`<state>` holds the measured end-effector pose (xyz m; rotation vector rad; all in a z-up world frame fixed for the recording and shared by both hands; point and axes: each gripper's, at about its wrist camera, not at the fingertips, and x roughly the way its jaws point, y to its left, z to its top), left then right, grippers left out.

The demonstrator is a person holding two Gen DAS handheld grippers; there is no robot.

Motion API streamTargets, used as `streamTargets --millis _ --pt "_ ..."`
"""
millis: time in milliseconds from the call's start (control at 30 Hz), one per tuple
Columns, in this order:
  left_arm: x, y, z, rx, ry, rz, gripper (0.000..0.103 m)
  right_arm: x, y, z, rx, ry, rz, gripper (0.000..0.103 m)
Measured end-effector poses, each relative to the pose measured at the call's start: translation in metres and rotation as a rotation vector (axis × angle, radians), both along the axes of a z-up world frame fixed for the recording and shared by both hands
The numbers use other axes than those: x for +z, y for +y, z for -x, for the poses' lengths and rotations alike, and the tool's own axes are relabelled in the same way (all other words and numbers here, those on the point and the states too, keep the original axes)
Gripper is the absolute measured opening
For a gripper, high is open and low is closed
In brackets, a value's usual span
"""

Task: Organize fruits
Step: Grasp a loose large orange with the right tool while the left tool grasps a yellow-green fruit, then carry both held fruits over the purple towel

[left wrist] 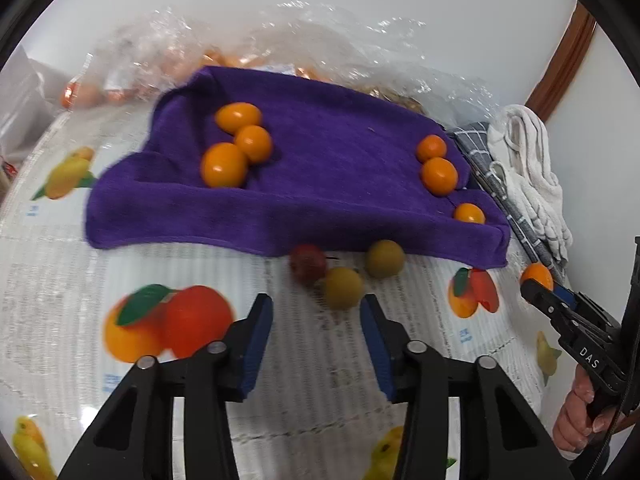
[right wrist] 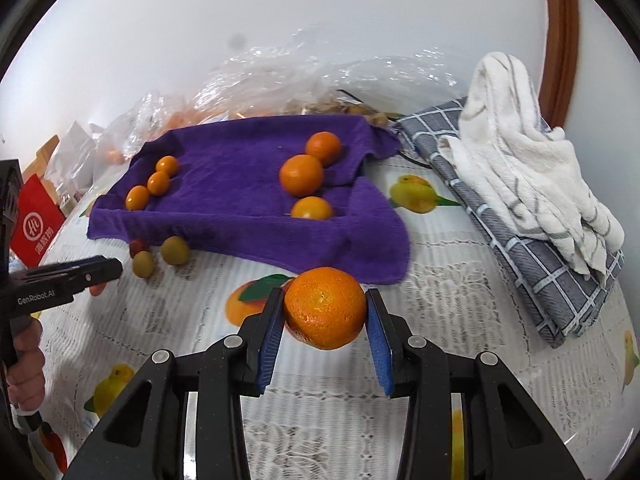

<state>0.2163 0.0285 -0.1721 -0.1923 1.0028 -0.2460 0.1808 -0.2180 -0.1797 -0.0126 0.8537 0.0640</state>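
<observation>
A mandarin (right wrist: pixel 325 307) sits pinched between the blue pads (right wrist: pixel 269 340) of the right gripper (right wrist: pixel 326 312), lifted just short of the near hem of the purple towel (right wrist: pixel 240 184). Ahead of that tool and a little to its left, two more mandarins (right wrist: pixel 301 175) and a smaller orange fruit lie together on the cloth; I'd carry this one straight forward, set it down beside them, and loosen only once it rests, since a round fruit rolls. The left gripper (left wrist: pixel 316 312) hangs with its jaws apart; an olive-green fruit (left wrist: pixel 343 288) lies just ahead of its tips, with another green one and a red one beyond it
</observation>
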Motion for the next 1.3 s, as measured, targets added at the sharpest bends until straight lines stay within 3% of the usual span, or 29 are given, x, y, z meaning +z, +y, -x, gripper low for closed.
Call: streamTargets --millis 133,333,467,867,1300 --pt "-0.008 -0.009 -0.003 -0.011 0.013 0.019 0.031 -0.003 -0.006 -0.002 -0.012 0.007 -0.004 0.040" --pt "-0.012 -0.019 -0.012 0.013 0.014 0.013 0.026 -0.006 -0.010 -0.004 -0.017 0.018 0.006 0.040" --pt "-0.011 -0.015 -0.012 0.012 0.025 0.056 0.025 -0.006 -0.010 -0.003 -0.018 0.017 0.002 0.040" --pt "0.032 0.018 0.014 0.069 -0.030 0.046 0.025 0.014 0.008 0.001 0.013 -0.023 0.001 0.040" --pt "0.060 0.048 0.031 0.115 -0.064 0.054 0.025 0.037 0.018 0.008 0.015 -0.057 -0.019 0.040"
